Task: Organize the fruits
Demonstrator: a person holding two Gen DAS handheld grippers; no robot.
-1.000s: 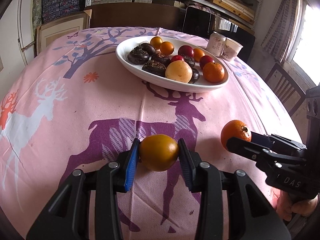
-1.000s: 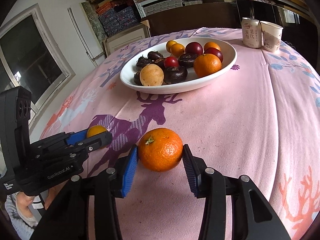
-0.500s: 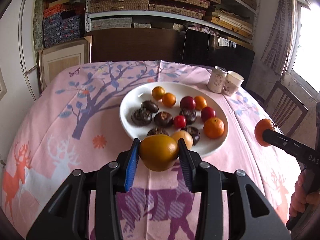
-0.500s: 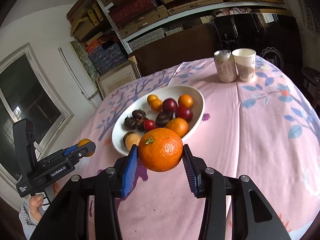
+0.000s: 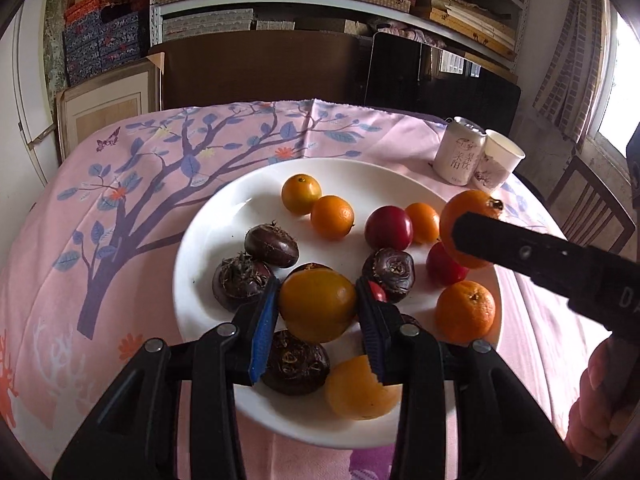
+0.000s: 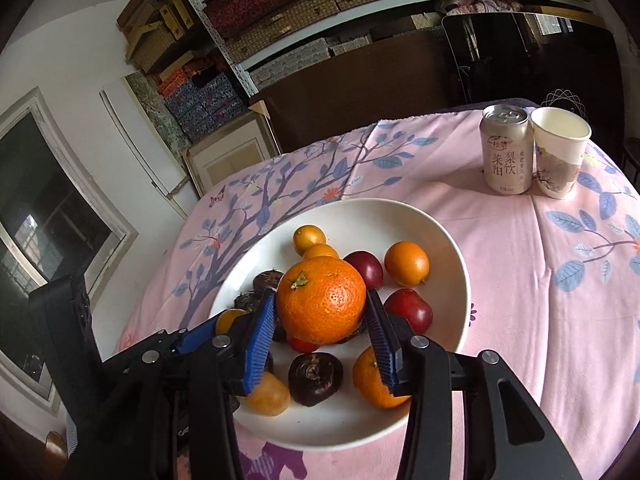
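Observation:
My left gripper (image 5: 317,312) is shut on a yellow-orange fruit (image 5: 317,309) and holds it above the near side of the white bowl (image 5: 224,216). My right gripper (image 6: 321,316) is shut on a big orange (image 6: 321,303) and holds it above the bowl's middle (image 6: 436,232). The orange also shows at the right in the left wrist view (image 5: 460,216). The bowl holds several oranges, red plums and dark brown fruits. In the right wrist view the left gripper's fruit (image 6: 229,318) peeks out at the bowl's left rim.
A drink can (image 6: 507,148) and a paper cup (image 6: 560,152) stand at the far right of the pink tablecloth (image 6: 560,280). A wooden chair (image 5: 592,204) stands to the right. Shelves and a dark cabinet are behind the table.
Both grippers have lifted their fruits off the tablecloth and moved forward. They now hang over the bowl, close to each other.

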